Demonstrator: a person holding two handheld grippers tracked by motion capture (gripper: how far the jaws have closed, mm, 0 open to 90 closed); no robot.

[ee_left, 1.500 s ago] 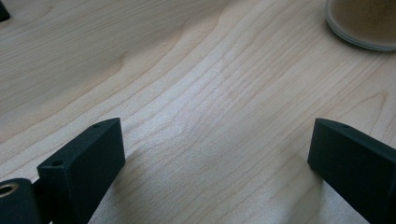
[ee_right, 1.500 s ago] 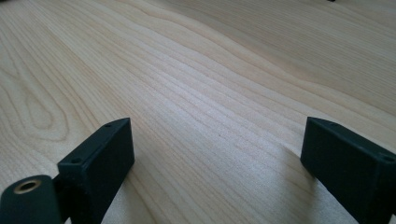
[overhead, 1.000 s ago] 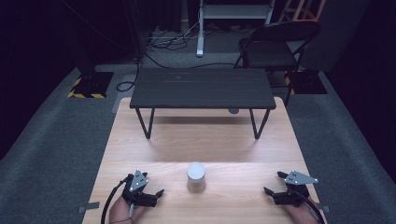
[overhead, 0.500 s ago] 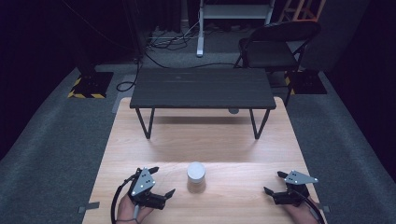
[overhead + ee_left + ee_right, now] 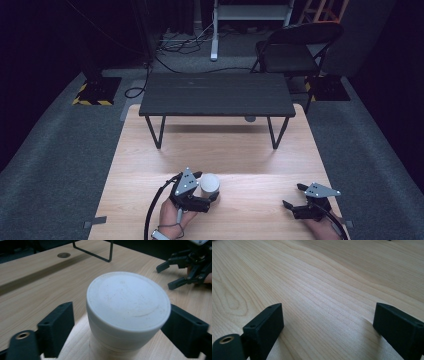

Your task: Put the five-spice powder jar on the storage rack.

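I judge the reach is done and the grasp is what remains: my left tongs [image 5: 206, 189] stand open around the small white round-topped plastic canister [image 5: 210, 184], one jaw on each side of it. In the left gripper view a gap shows at the left jaw, and I cannot tell whether the right jaw touches. Nothing is lifted yet; closing and carrying are still ahead. The canister [image 5: 126, 312] stands upright on the pale wooden table [image 5: 250, 165], near its front edge and a little left of centre. Its flat lid is matte and faintly speckled, slightly wider than the body beneath. My right tongs [image 5: 295, 199] rest well apart at the right, jaws wide and holding nothing.
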